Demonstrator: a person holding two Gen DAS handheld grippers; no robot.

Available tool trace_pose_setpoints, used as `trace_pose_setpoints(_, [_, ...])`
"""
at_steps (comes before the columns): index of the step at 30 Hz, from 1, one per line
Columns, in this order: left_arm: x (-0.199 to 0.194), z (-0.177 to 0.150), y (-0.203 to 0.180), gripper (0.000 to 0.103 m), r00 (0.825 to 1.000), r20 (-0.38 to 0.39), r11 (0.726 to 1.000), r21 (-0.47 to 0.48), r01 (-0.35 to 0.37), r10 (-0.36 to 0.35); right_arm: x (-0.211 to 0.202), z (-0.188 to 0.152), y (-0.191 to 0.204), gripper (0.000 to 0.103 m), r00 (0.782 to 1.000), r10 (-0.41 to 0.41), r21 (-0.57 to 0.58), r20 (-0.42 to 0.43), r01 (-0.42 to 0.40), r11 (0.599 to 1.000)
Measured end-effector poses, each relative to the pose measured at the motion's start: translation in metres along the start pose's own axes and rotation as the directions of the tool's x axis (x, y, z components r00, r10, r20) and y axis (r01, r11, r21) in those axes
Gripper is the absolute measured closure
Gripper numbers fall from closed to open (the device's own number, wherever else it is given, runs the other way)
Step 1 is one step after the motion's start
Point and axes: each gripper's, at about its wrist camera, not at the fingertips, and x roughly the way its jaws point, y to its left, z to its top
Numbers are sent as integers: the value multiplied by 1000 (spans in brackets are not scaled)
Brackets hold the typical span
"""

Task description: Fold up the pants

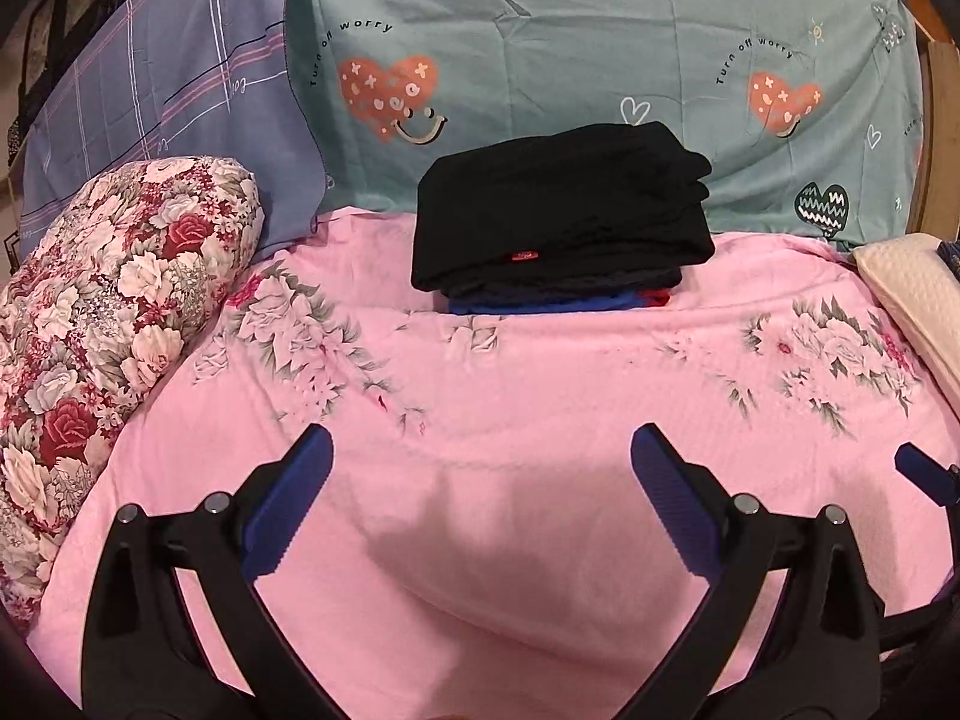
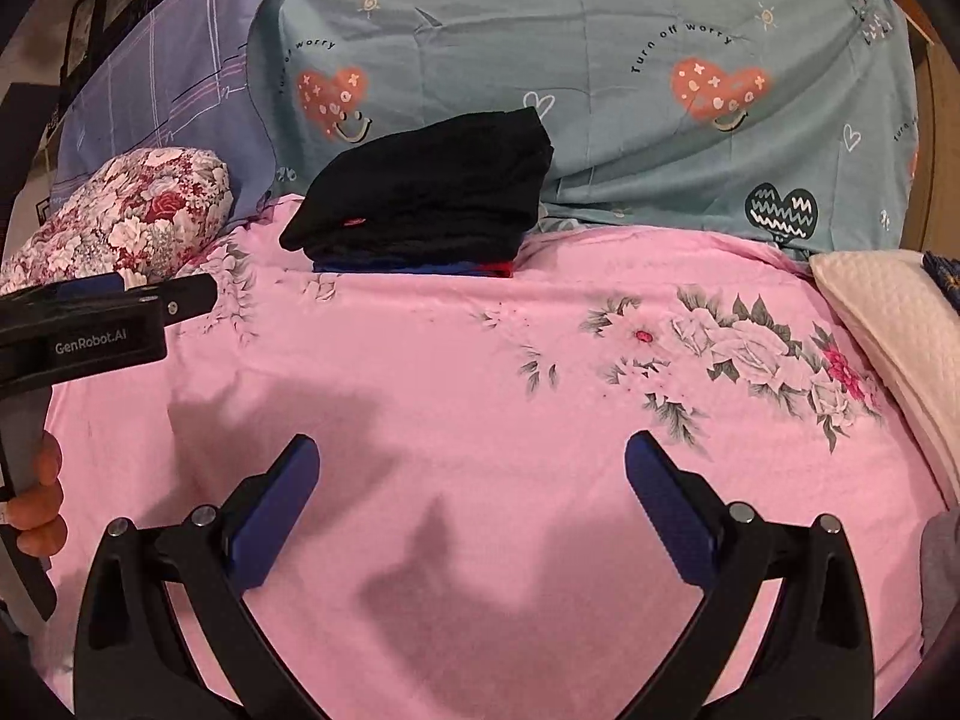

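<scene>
1. Counting things up: two grippers, one stack of folded clothes, one floral bolster, one cream textured pillow, and three bed fabrics (pink, teal, purple-blue plaid).
2. The black pants (image 1: 561, 210) are folded into a neat rectangle on top of the stack, with a small red tag on the front edge. Under them you can just see thin edges of dark, blue and red garments (image 1: 558, 302); can't tell exactly how many layers.
3. The left gripper (image 1: 480, 450) has its jaws spread wide with nothing between them, just hovering over the pink sheet (image 1: 540, 420). The pants are well ahead of it, straight out past the fingertips.
4. The right gripper (image 2: 471, 456) is the same deal: wide open and holding nothing. From its view the stack sits ahead and off to the left (image 2: 420, 198).
5. The fingers have ridged blue pads (image 1: 291, 498) on black plastic arms with metal pivot pins.
6. The pink sheet is soft and wrinkled with a pale flower print. The rose-print bolster (image 1: 102, 324) looks plump and rounded. The cream pillow (image 1: 912, 306) has a waffle-ish weave. The teal cover (image 1: 600, 48) has hearts and "Turn off worry" text, next to the plaid cover (image 1: 162, 78).
</scene>
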Motion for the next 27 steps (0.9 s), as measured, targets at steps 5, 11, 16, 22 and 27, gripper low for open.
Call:
trace_pose_setpoints(5, [4,-2,-2,2,1000,-13,1000,8,-16,17,-1,-1,11,1,1000,-16,-71,9,16,997])
trace_pose_setpoints(11, [0,-7,-1,2,1000,15,1000,2,-22,22,2,-2,15,1,1000,-29,-109,2,29,994])
trace_pose_setpoints(16, [-5,-7,-3,2,1000,28,1000,3,-10,10,4,-2,12,1,1000,-20,-86,-14,18,996])
trace_pose_setpoints(22, [0,-6,-5,2,999,1,999,9,-46,46,8,-3,8,1,999,-15,-61,-33,12,998])
trace_pose_setpoints(27, [0,-6,-5,2,999,1,999,8,-41,41,8,-4,8,1,999,-13,-56,-37,11,998])
